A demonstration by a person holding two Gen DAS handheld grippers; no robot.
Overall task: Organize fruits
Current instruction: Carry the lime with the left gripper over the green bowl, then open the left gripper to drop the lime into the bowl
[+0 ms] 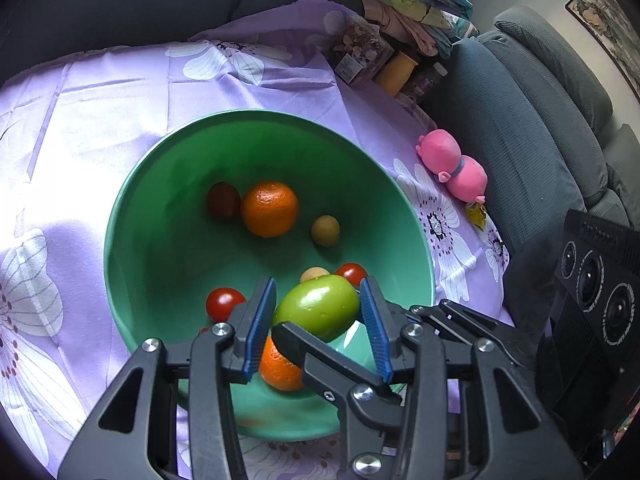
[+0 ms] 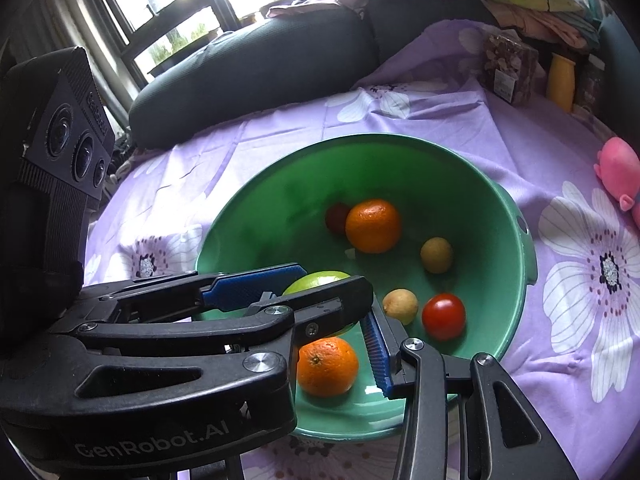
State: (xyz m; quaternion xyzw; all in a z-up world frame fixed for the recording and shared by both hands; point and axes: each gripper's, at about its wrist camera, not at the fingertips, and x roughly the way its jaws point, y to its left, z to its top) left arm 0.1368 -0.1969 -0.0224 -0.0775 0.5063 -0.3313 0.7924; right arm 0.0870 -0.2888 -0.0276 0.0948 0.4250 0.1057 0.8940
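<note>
Purple floral cloth; glossy green fruit between fingers.

Left gripper: matte black plastic linkage arms w/ triangular cut-outs, round silver screws at the pivots, fingers faced w/ ribbed blue pads. A small dark screw sits in one crossing black bar.

Right gripper: same build, black arms, silver pivot screws, blue ribbed pads. Grey "GenRobot.AI" lettering on the black arm at lower left of the right wrist view.

Each view also shows the other unit's black camera housing w/ three round lenses in a row, ribbed body below, faint embossed lettering along one edge.
</note>
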